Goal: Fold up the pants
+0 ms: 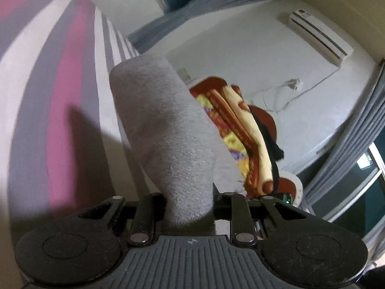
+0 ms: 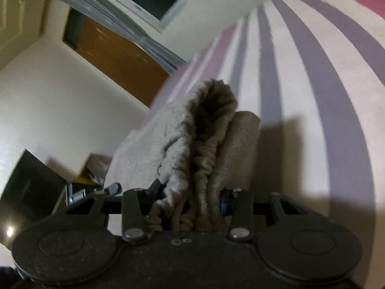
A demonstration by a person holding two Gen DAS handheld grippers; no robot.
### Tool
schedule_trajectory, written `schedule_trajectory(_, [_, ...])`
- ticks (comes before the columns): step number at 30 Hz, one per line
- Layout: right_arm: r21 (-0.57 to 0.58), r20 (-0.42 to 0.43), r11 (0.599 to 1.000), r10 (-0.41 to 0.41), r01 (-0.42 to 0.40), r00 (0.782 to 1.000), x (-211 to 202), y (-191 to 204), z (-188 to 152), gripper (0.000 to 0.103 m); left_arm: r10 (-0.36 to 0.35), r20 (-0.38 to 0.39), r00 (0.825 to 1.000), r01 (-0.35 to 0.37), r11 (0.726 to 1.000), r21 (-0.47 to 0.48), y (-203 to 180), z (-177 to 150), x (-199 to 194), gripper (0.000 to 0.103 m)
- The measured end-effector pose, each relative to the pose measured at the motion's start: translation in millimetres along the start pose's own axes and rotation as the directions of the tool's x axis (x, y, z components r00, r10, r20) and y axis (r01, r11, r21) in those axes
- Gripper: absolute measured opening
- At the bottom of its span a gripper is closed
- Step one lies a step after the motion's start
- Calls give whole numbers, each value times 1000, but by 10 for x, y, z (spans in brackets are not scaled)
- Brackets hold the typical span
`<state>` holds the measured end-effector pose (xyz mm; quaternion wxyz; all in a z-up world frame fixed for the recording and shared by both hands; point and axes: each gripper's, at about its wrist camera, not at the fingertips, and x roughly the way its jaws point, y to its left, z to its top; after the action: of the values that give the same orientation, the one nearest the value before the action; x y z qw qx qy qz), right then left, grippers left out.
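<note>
With the left tongs (image 1: 190,192) clenched on the grey pants (image 1: 158,125) and the right tongs (image 2: 192,200) on the bunched waistband (image 2: 211,130), the fabric is best kept taut and lowered evenly onto the striped bed (image 1: 60,72) at frame left.

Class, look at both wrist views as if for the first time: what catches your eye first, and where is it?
The grey fleece pants dominate: each hand-held gripper, left and right, is closed on a bunch of them at the bottom centre. Beneath them spreads the pink, purple and white striped sheet, and a bright patterned blanket lies just right of the pants in the left view.
</note>
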<state>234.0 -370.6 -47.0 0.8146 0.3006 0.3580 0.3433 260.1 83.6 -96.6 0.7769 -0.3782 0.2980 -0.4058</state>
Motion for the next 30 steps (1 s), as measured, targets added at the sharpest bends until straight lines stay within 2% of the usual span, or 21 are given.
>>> schedule_trajectory(4, [23,1,1000,8,-8,1000,386,-88,459,42,81,-14,997,-81,997,2,192,468,233,25])
schedule_trajectory(7, [87,-12,996,-14,15,1000,665,-303,573,43,176,-51,983,-176,984,-3,417,577,394,25])
schedule_trajectory(8, [106,-21,994,-32,34,999,759,-410,577,43,251,-75,965,-252,968,-9,529,565,480,30])
schedule_trajectory(9, [128,-40,989,-69,73,997,883,-518,565,45,335,-98,937,-337,941,-10,633,537,550,51])
schedule_trajectory(10, [146,-62,981,-118,126,991,964,-614,528,54,414,-124,902,-417,909,8,739,480,626,53])
schedule_trajectory(11, [159,-99,961,-212,226,972,1093,-720,472,62,403,-108,909,-404,915,9,788,422,622,53])
schedule_trajectory(12, [161,-88,962,-208,220,974,1135,-775,416,63,384,-84,920,-386,923,-7,807,385,591,54])
schedule_trajectory(13, [165,-59,966,-193,200,980,1133,-787,380,68,376,-71,924,-379,925,-27,825,366,569,54])
schedule_trajectory(14, [164,-50,966,-192,198,980,1130,-766,363,68,378,-61,924,-380,925,-30,816,345,555,54])
schedule_trajectory(16, [140,-51,969,-199,205,979,1112,-726,321,68,408,-52,911,-409,913,10,755,317,528,54])
schedule_trajectory(18, [131,-57,967,-210,216,976,1104,-684,328,69,449,-45,892,-447,893,49,697,327,467,60])
schedule_trajectory(19, [126,-58,966,-219,225,974,1095,-635,345,72,477,-39,878,-473,878,77,641,344,473,62])
schedule_trajectory(21, [114,-62,960,-252,257,966,1115,-540,358,77,543,-23,839,-535,833,138,540,352,423,78])
schedule_trajectory(22, [112,-64,957,-262,268,963,1130,-493,360,82,584,-15,812,-573,802,167,477,327,429,83])
schedule_trajectory(23, [108,-65,954,-275,281,959,1111,-449,346,86,631,-4,776,-617,760,204,425,312,409,97])
schedule_trajectory(24, [98,-62,949,-295,300,953,1066,-403,305,88,682,10,731,-664,709,237,345,281,435,103])
schedule_trajectory(25, [86,-54,940,-326,330,944,1027,-346,287,91,720,35,694,-700,662,267,264,241,453,103])
schedule_trajectory(27, [56,-19,916,-397,397,918,903,-197,235,98,744,86,663,-729,615,299,88,141,398,103])
schedule_trajectory(28, [25,11,900,-435,435,900,870,-98,195,103,749,110,654,-739,600,305,4,97,335,103])
schedule_trajectory(30, [-88,64,860,-498,502,865,780,173,67,103,739,155,656,-741,592,318,-206,-23,238,103])
